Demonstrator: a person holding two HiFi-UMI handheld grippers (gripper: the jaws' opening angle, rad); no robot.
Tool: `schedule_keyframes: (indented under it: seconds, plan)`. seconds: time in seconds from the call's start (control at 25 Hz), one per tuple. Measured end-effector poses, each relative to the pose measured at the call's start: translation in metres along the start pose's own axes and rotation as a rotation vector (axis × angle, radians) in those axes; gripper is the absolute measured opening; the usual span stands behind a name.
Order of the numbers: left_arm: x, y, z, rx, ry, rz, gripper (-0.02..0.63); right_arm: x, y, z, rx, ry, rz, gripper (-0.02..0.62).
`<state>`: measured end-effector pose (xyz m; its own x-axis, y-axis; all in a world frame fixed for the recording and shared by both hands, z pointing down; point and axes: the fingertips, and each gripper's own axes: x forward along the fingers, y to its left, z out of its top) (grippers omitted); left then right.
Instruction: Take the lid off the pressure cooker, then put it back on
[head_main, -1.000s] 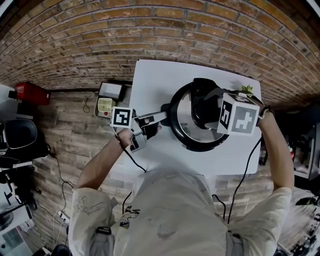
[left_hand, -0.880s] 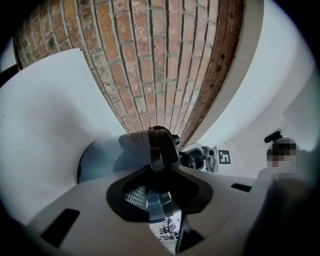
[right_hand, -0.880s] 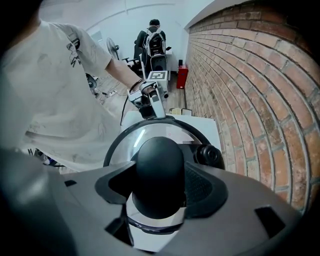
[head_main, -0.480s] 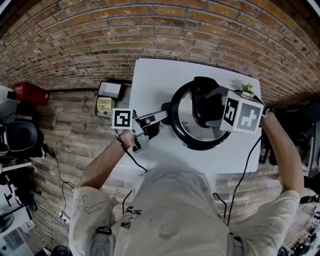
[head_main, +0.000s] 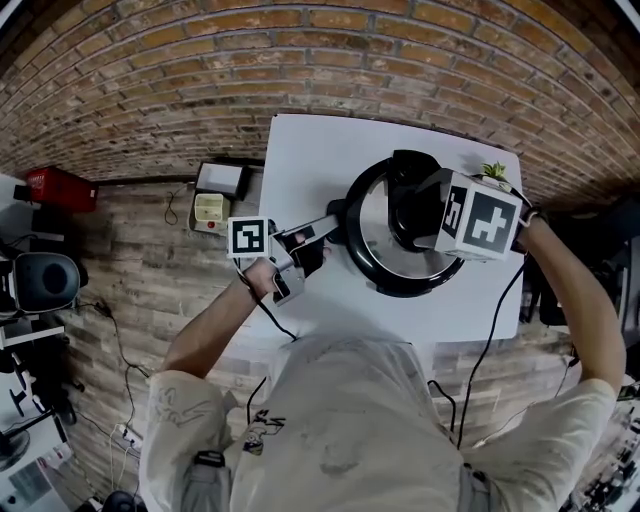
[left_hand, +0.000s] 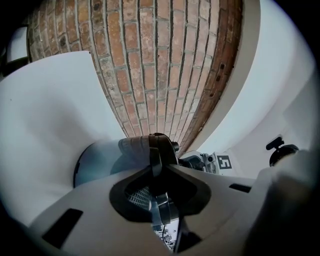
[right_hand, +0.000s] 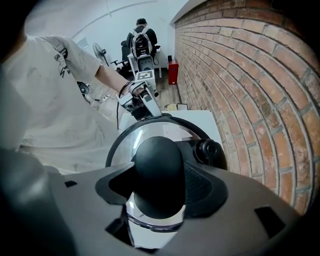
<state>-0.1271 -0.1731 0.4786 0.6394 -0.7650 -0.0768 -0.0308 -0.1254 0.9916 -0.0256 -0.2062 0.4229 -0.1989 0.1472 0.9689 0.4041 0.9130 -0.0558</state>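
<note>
the lid (head_main: 373, 235) sits on the cooker (head_main: 392, 290), right of centre on the white tabletop (head_main: 310, 160). the left arm reaches in level from the lower left; the left claw (left_hand: 156, 167) has just been closing and clamps the side handle (left_hand: 161, 146). the right hand points steeply down at the right, the right claw (right_hand: 159, 187) gripping the lid's black knob (right_hand: 158, 160).

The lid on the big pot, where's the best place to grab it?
Grab the round black knob in the middle of the lid, coming straight down from above. It stands up from the smooth top, so jaws fit either side. The right gripper holds it that way.
</note>
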Motion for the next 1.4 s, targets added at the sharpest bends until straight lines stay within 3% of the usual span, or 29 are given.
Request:
schedule_keyframes:
  seconds: [0.44, 1.08, 1.4]
  plan:
    - [0.0, 0.001, 0.002, -0.012, -0.005, -0.004, 0.071, 0.001, -0.005, -0.001, 0.126, -0.016, -0.049, 0.296]
    - [-0.001, 0.0, 0.002, -0.03, -0.037, -0.002, 0.069, -0.001, -0.019, -0.008, 0.688, -0.012, -0.168, 0.311]
    - [-0.001, 0.002, 0.004, -0.02, -0.048, 0.0, 0.071, 0.001, -0.015, -0.009, 0.737, -0.015, -0.162, 0.311]
